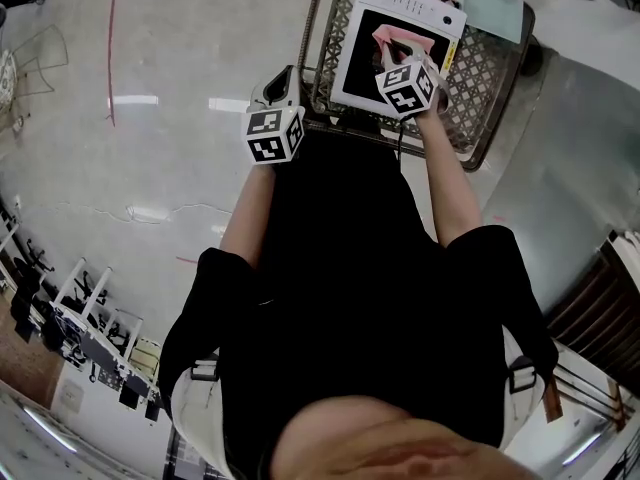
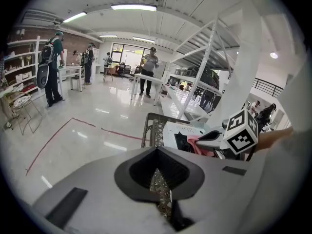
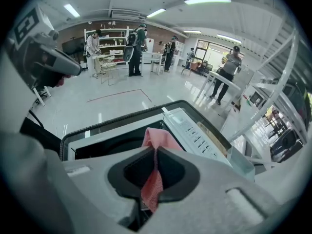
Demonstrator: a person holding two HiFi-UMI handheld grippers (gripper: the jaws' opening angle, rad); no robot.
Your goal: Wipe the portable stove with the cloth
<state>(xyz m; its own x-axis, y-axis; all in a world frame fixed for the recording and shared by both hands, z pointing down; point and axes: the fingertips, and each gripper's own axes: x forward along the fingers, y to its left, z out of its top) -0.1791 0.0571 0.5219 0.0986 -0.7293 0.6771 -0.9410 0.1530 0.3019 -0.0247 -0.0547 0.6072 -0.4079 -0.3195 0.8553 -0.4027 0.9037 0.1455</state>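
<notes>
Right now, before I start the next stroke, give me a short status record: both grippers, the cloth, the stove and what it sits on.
right gripper: shut on pink cloth, held over the stove
stove: white portable stove with a black top, lying flat on brown metal lattice table
left gripper: jaws together on the table's near edge, beside the stove
cloth contact: cannot tell whether the cloth touches the black top

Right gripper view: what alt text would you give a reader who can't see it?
The gripper is shut on a pink cloth, held over a white portable stove with a black top. People stand behind in a bright hall.
</notes>
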